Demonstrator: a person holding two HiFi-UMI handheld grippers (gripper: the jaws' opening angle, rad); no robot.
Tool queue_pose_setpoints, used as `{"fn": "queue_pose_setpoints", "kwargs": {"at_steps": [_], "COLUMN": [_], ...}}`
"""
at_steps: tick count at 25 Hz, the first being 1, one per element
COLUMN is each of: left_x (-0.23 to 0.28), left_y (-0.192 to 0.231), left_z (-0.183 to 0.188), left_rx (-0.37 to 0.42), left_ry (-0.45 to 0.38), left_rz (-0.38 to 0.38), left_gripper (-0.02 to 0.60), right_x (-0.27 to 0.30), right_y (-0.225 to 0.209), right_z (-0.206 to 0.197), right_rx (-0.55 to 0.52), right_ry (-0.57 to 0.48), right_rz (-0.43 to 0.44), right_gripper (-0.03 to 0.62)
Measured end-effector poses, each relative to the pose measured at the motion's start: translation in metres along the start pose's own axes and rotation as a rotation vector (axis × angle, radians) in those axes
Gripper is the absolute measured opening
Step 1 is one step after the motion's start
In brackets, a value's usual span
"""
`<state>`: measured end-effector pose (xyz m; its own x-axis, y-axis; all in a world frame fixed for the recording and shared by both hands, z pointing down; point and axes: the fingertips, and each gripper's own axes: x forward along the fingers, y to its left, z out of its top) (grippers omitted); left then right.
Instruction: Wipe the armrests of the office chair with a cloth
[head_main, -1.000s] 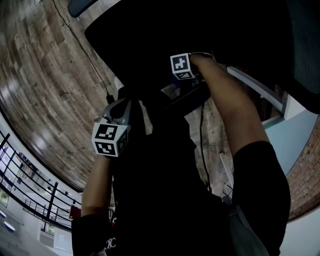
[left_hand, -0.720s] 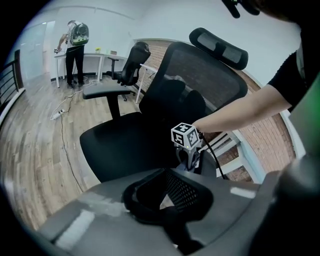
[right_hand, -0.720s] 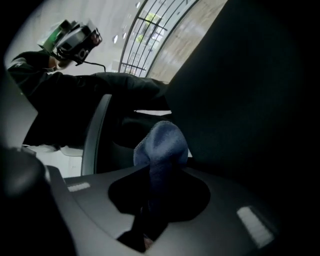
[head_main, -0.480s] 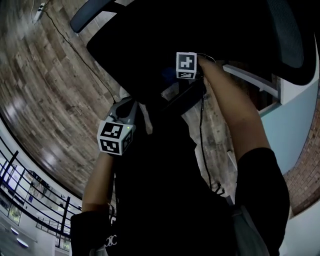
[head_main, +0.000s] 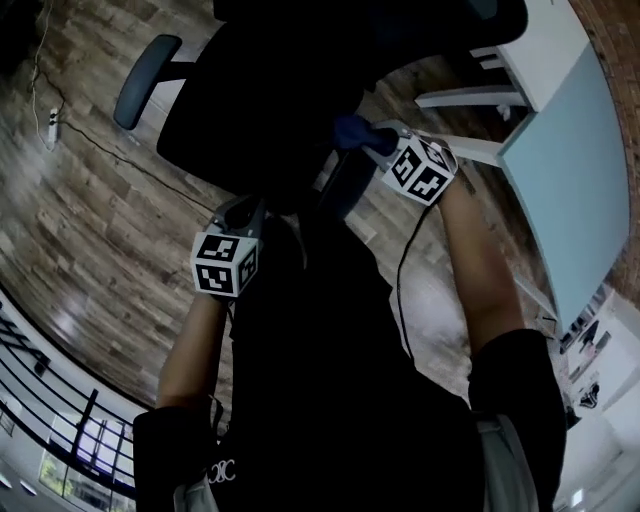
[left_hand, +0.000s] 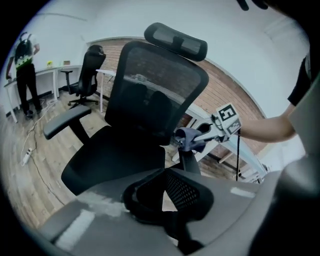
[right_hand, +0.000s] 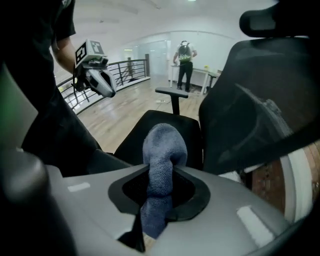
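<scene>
Wooden plank floor (head_main: 90, 220) underlies the scene, with a pale blue worktop (head_main: 560, 170) at the right of the head view. The black office chair (left_hand: 155, 90), with mesh back and headrest (left_hand: 176, 40), stands before the person. Its seat (head_main: 270, 110) appears as a dark mass in the head view. The far armrest (left_hand: 62, 122) projects free on the chair's far side, with nothing on it. The near armrest (left_hand: 189, 162) rises as a dark post just under the cloth. In the background a second person (right_hand: 184, 57) stands at a white table, near a second black chair (left_hand: 90, 70). The left tongs (left_hand: 165, 200) are held back from the chair, well apart from both armrests. Their jaws are drawn close together with nothing between them. The right tongs (right_hand: 156, 197) are extended toward the near armrest and clamped on the cloth. The blue-grey cloth (right_hand: 164, 150) is bunched into a rounded wad that sticks out beyond the jaws. The left gripper view shows it at the top of the near armrest, apparently resting against it.
</scene>
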<state>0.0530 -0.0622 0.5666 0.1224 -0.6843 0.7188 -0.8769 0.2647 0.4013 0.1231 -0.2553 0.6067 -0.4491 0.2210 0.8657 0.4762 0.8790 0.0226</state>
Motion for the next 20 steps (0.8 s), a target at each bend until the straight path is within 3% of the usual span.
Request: {"fn": "queue_pose_setpoints", "kwargs": {"at_steps": [8,15,20], "left_x": [0.01,0.034,0.05], "left_y": [-0.055,-0.114,-0.147], "left_z": [-0.001,0.017,0.014], "left_rx": [0.249,0.438,0.496], "left_ry": [0.087,0.17,0.211], "left_rz": [-0.075,-0.131,-0.151], "left_gripper": [0.006,0.006,0.006], "right_x": [-0.067,-0.047,-0.013], "right_y": [0.092,0.146,0.145], "right_z": [-0.104,-0.162,-0.15], "right_rx": [0.243,0.378,0.415], "right_ry": [0.04,0.063,-0.017], "right_rz": [-0.234,-0.237,-0.213], "right_gripper": [0.075,0.075,0.075]}}
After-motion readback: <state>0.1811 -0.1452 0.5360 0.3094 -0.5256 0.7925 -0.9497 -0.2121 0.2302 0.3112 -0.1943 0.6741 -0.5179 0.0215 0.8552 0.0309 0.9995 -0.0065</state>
